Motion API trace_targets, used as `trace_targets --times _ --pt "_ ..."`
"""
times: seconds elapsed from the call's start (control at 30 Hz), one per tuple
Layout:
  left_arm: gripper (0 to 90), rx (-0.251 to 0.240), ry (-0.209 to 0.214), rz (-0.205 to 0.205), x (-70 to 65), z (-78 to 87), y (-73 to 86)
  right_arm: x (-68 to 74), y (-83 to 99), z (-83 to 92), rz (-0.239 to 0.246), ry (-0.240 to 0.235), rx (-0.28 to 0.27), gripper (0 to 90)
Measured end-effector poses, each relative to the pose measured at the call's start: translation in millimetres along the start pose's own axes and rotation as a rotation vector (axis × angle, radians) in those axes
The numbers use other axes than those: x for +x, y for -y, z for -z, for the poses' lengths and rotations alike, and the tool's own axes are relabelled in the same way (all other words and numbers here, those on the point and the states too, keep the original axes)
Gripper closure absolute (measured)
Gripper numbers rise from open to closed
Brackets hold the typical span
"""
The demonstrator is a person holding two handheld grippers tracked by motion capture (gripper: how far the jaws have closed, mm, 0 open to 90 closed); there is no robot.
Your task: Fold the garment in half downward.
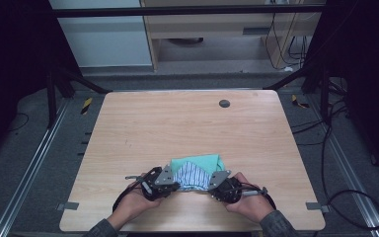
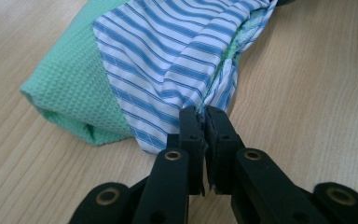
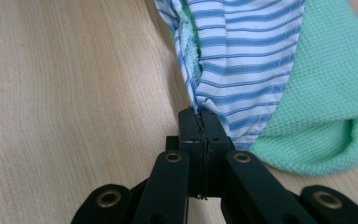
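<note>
Black jaws of the left gripper (image 2: 206, 114) are clamped on a bunched edge of the striped cloth (image 2: 168, 56); the right gripper (image 3: 199, 114) is likewise closed tight on the opposite edge of the same fabric. Striped cloth lies over a green cloth (image 2: 60, 88), the pair sitting at the near middle of the table (image 1: 177, 128), between both hands.

Handling, as judged: both pieces are soft, light and limp. The stripe is thin woven shirting, likely to slip and crease; the green is a thicker waffle weave with more grip. Neither is fragile. Hold is best taken at hems or corners, as now, so a fold can be drawn flat without dragging the layer beneath.

Surface: pale wood-grain top, smooth, with a small dark disc (image 1: 224, 103) near the far edge. Room: dim, grey floor, cables (image 1: 345, 197) trailing at the right, metal frame rails around the table.
</note>
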State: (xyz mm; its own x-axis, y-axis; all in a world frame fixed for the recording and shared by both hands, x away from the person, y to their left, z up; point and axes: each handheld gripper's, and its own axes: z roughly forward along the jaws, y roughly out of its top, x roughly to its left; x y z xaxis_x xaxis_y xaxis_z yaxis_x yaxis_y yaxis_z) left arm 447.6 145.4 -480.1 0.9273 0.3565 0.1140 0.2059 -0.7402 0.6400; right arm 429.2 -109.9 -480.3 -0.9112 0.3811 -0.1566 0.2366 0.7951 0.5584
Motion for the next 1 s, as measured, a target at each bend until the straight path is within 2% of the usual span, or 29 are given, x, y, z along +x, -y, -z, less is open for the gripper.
trace_targets --times 0.2,0.33,0.4,0.53,0.67,0.73,0.77,0.8,0.83,0.93,1.0 --pt "84.5 -0.003 0.004 0.006 -3.0 5.9 4.7 2.5 -1.5 0.5 0.008 0.004 -0.002 87.6" --pt "81.0 -0.024 0.021 0.022 -7.9 14.8 9.5 4.8 0.8 2.8 -0.001 -0.002 0.001 80.4" --pt "80.3 -0.014 0.021 0.012 -10.4 18.9 11.2 5.6 2.2 4.7 -0.013 -0.001 0.0 74.6" --pt "73.7 -0.022 0.005 0.018 -12.6 27.4 13.7 6.0 8.2 9.3 -0.036 0.002 0.006 65.0" --pt "56.0 -0.044 -0.039 0.049 -7.3 34.1 13.3 -0.4 18.2 16.0 -0.1 0.034 0.005 48.2" --pt "44.8 -0.023 -0.073 0.072 -1.1 35.3 14.1 -5.4 23.1 18.6 -0.13 0.052 0.008 41.5" --pt "39.9 -0.013 -0.078 0.072 1.6 35.8 14.8 -9.5 27.1 20.5 -0.15 0.082 0.007 36.4" --pt "36.7 -0.01 -0.095 0.085 5.5 36.4 16.2 -12.6 29.4 21.4 -0.163 0.095 0.006 33.6" --pt "32.1 -0.011 -0.105 0.104 8.7 36.8 17.3 -17.4 32.9 22.6 -0.198 0.119 0.003 29.0" --pt "23.0 -0.012 -0.135 0.142 19.4 39.6 21.1 -27.9 39.9 25.3 -0.263 0.171 -0.013 19.6" --pt "18.4 -0.004 -0.143 0.171 26.9 40.1 23.5 -35.6 44.4 25.9 -0.31 0.189 -0.019 15.8"
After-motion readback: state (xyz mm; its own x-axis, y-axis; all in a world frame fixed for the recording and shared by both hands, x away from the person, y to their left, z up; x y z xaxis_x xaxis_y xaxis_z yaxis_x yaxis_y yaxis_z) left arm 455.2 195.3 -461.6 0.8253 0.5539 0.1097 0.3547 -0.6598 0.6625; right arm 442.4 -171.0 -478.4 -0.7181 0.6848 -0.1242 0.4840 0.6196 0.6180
